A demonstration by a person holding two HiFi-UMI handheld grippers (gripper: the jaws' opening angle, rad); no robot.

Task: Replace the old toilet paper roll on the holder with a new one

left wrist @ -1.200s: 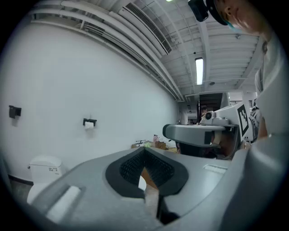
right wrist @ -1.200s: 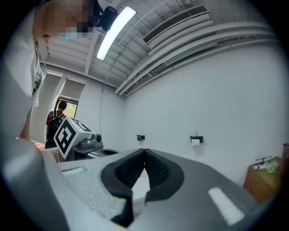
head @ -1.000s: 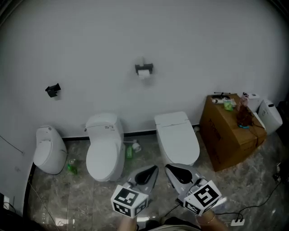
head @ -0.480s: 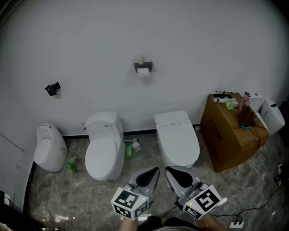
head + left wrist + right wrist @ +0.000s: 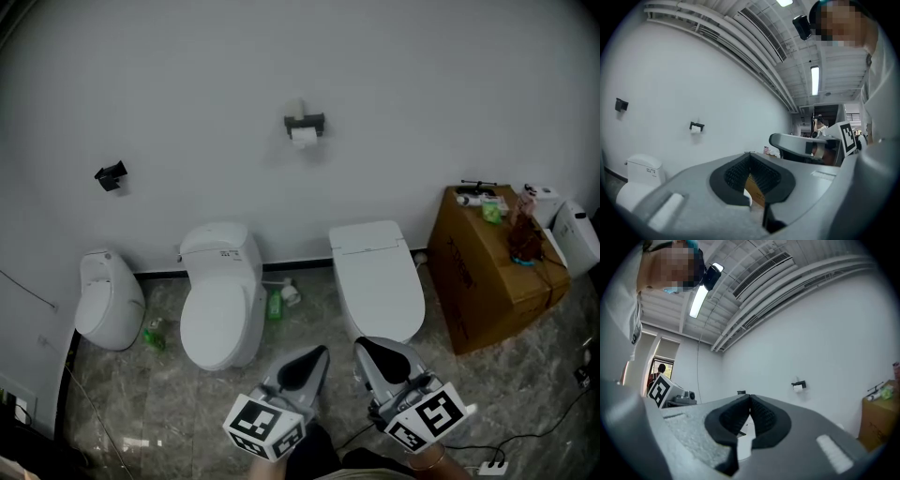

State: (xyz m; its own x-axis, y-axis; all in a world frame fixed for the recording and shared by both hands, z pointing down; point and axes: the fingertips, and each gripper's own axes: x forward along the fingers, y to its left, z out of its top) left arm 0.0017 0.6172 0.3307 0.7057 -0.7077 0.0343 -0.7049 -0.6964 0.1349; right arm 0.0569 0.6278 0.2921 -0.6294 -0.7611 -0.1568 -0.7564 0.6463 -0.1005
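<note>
Both grippers have crept forward toward the wall since a second ago, and the holder now shows a little higher in the head view. Nearest me, my left gripper (image 5: 316, 354) and right gripper (image 5: 365, 348) sit side by side. Each has its jaws pressed fully together, with nothing between the pads. Past them stand the rounded toilet (image 5: 220, 314) and the square-lidded toilet (image 5: 377, 286). Farthest off, on the wall (image 5: 422, 103) above the gap between the two toilets, the holder (image 5: 305, 121) carries the old roll (image 5: 303, 137), well apart from my fingertips. I judge the job not yet started: the old roll is still to come off and a new one to go on. A pale shape on top of the holder may be a spare roll, but it is too small to tell.
</note>
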